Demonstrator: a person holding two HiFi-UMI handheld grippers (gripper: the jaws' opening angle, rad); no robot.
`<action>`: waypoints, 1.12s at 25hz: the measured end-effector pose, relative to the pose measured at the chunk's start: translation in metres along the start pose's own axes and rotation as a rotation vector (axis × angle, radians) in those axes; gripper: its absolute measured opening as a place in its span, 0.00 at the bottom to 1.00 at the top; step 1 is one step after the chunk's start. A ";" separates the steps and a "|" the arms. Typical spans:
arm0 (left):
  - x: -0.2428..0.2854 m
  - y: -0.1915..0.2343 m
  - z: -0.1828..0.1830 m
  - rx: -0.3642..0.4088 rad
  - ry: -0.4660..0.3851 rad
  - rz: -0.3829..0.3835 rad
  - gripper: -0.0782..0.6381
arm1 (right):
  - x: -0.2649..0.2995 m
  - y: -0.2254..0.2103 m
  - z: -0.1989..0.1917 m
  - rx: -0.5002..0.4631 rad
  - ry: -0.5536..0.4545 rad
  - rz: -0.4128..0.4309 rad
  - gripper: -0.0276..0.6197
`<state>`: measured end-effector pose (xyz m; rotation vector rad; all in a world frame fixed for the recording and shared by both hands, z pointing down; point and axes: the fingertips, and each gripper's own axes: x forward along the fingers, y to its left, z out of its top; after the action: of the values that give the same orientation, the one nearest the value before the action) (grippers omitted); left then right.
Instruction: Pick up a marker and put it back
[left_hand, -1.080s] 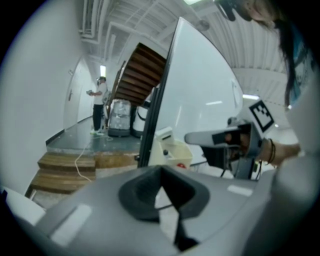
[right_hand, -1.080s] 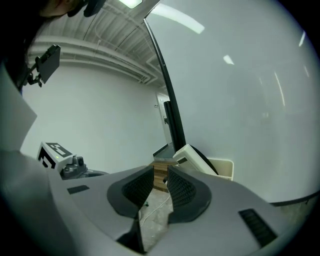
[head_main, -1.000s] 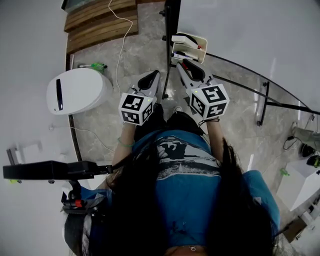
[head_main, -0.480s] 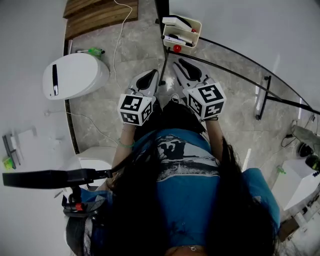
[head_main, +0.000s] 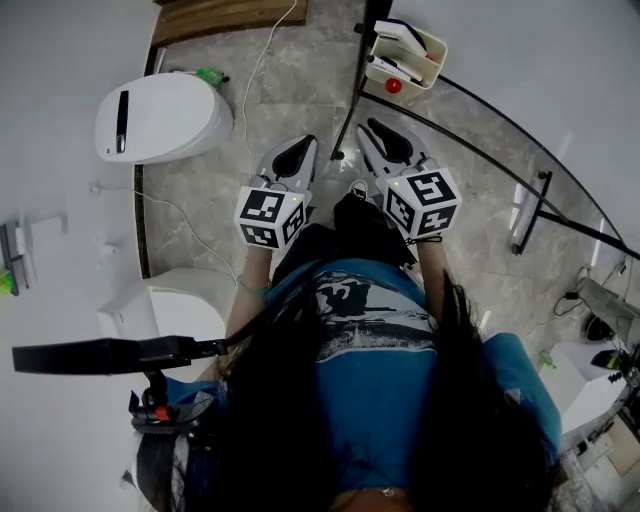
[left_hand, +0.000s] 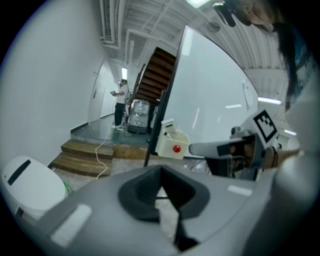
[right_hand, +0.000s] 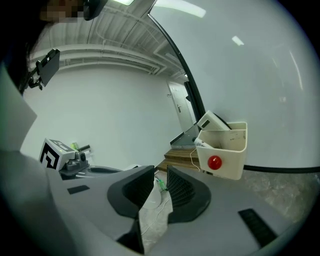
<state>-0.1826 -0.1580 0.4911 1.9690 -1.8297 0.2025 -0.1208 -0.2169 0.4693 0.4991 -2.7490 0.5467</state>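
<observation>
Marble floor; right tongs apart, seemingly empty.

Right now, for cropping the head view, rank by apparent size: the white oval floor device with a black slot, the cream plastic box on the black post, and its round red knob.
1. white oval floor device, clearly largest
2. cream plastic box
3. round red knob, smallest
Looks only; nearness may skew true sizes.
</observation>
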 end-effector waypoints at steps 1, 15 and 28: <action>-0.009 0.003 -0.003 -0.005 -0.004 0.011 0.11 | 0.002 0.008 -0.002 0.004 0.001 0.015 0.17; -0.162 0.000 -0.066 -0.043 -0.060 0.044 0.11 | -0.037 0.151 -0.040 0.050 -0.052 0.077 0.17; -0.240 -0.055 -0.111 -0.070 -0.112 -0.005 0.11 | -0.115 0.225 -0.092 0.026 -0.031 0.053 0.15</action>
<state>-0.1350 0.1082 0.4826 1.9724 -1.8750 0.0269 -0.0847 0.0485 0.4405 0.4455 -2.7945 0.5931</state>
